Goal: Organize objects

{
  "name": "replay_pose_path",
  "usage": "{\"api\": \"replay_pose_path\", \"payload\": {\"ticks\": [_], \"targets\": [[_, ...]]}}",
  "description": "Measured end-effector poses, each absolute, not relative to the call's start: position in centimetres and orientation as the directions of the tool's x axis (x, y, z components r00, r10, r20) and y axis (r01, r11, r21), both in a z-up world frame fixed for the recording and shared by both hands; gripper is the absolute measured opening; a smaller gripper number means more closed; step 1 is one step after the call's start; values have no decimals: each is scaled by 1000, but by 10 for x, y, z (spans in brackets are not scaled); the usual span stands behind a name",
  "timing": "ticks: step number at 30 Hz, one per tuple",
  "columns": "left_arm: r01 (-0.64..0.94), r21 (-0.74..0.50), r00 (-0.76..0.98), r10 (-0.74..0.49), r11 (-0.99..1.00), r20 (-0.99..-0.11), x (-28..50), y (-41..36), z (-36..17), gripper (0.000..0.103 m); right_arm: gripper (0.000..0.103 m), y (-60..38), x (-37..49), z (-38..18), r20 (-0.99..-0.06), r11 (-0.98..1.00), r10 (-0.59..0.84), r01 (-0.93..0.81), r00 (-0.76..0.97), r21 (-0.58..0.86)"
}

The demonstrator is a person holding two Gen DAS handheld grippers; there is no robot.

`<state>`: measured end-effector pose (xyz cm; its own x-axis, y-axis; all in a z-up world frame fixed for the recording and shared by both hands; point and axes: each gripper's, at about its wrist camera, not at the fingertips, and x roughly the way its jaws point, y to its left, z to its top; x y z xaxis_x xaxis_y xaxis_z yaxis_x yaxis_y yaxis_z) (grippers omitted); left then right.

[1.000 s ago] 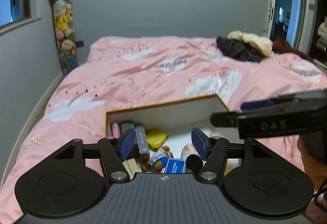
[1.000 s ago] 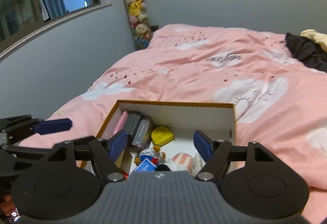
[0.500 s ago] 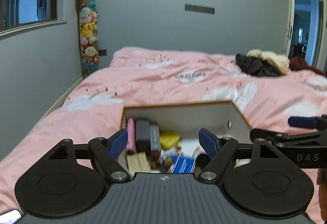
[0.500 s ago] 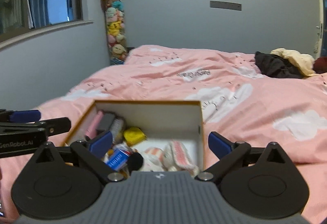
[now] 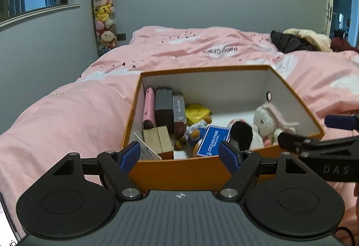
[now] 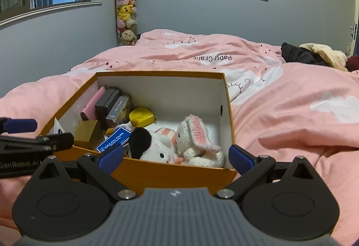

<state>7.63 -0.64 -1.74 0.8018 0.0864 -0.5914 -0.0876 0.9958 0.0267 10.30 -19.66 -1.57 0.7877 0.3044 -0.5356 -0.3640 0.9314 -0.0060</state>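
Both tongs stand wide apart with nothing between the pads. Left tongs [image 5: 179,154] hover over the near-left part of the orange box [image 5: 197,172]; right tongs [image 6: 176,157] hover over its near-right corner, blue pads straddling the near wall without touching it.

Progress, judged: the box sits on the pink bed [image 6: 291,111] and is well filled. Along the left wall stand a pink case [image 5: 149,109], a grey box [image 5: 163,108] and a dark card box [image 5: 179,111], upright, side by side. In front of them sits a gold box [image 6: 86,133]. Centre: a yellow tape measure [image 6: 142,115] and a blue Ocean Park card [image 5: 213,140] lying on a small plush. Right side: a black-eared white plush [image 6: 148,145] beside a crocheted rabbit [image 6: 195,140]. No loose item shows on the bedding near the box, so the sorting looks largely done; soft toys lie jumbled and may want tidying.

Pose: both tools point forward and slightly down at the box, side by side, each visible at the edge of the other's view.
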Motion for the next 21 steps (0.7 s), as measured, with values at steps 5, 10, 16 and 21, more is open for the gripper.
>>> {"api": "replay_pose_path", "payload": {"ticks": [5, 10, 16, 21], "targets": [[-89, 17, 790, 81, 996, -608, 80, -5, -22, 90, 100, -199, 109, -19, -547, 937, 307, -347, 779, 31], [-95, 20, 782, 87, 995, -618, 82, -5, -24, 90, 100, -199, 109, -22, -557, 938, 301, -345, 774, 29], [-97, 19, 780, 88, 995, -620, 82, -4, -23, 90, 100, -198, 110, -23, -566, 939, 296, -344, 769, 23], [-95, 18, 779, 86, 995, -621, 80, -4, -22, 90, 100, -198, 110, -22, -568, 938, 294, -345, 769, 19]]}}
